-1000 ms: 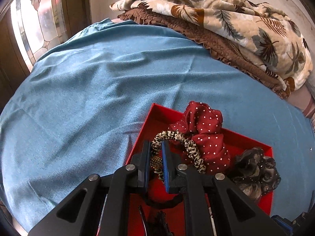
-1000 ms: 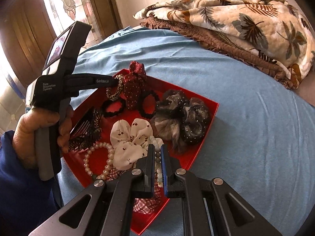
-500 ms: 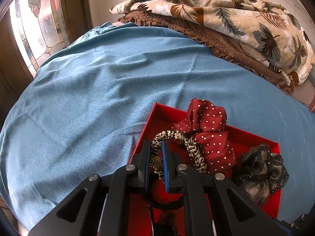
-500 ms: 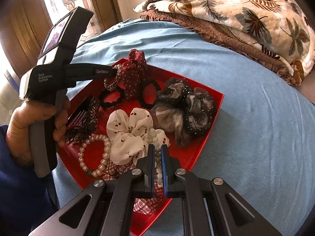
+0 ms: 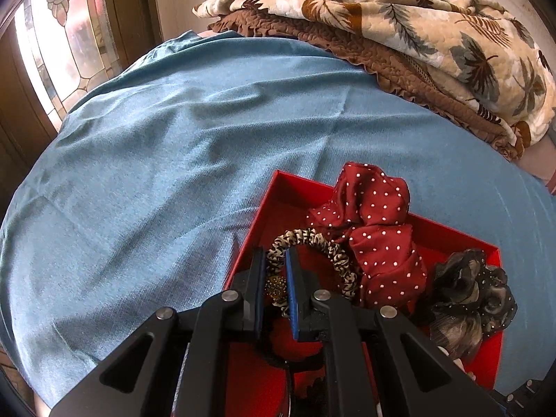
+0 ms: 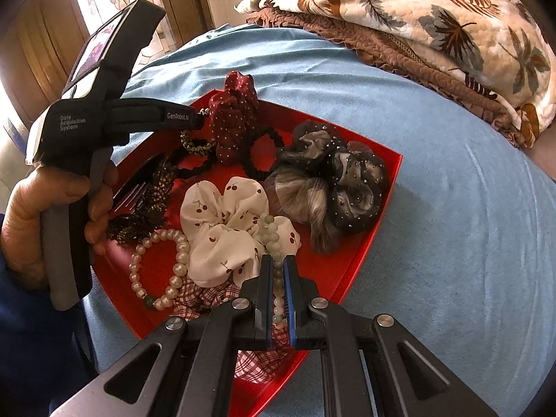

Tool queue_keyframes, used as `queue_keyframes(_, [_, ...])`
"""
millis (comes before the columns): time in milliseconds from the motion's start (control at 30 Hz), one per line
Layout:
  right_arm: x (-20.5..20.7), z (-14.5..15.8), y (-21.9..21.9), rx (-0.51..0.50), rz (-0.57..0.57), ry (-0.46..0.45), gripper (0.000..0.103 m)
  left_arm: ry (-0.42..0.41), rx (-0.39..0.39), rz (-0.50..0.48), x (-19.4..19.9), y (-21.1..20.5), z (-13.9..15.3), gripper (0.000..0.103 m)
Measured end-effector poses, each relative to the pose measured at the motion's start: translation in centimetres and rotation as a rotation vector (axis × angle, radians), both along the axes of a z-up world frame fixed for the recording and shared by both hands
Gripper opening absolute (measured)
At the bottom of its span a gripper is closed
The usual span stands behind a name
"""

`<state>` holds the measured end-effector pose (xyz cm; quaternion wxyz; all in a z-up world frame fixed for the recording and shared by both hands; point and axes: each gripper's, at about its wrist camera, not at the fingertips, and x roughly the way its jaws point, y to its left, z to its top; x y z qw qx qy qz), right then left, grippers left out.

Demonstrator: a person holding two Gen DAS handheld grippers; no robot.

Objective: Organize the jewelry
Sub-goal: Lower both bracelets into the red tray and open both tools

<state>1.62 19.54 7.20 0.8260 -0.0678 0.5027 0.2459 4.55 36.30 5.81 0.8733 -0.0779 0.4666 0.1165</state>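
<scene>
Little has shifted: both grippers stay clamped inside the glossy red tray [image 6: 378, 208], the left gripper [image 5: 276, 260] on a ruffled leopard-print scrunchie [image 5: 312, 239] at its far corner, the right gripper [image 6: 278, 267] pinching a pale-green bead bracelet [image 6: 269, 231] near its front edge.
</scene>
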Motion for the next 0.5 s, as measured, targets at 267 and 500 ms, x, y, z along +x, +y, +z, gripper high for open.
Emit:
queue_keyframes(267, [-0.1,0.1,0.1,0.0,-0.001,-0.012,0.008,-0.014,-0.013,0.001,-0.3,0.0,0.5,0.018])
queue_keyframes(500, [-1.4,1.8,-0.2,0.008,-0.001,-0.079,0.033,-0.083,-0.03,0.009,-2.5,-0.9,3.6,0.055])
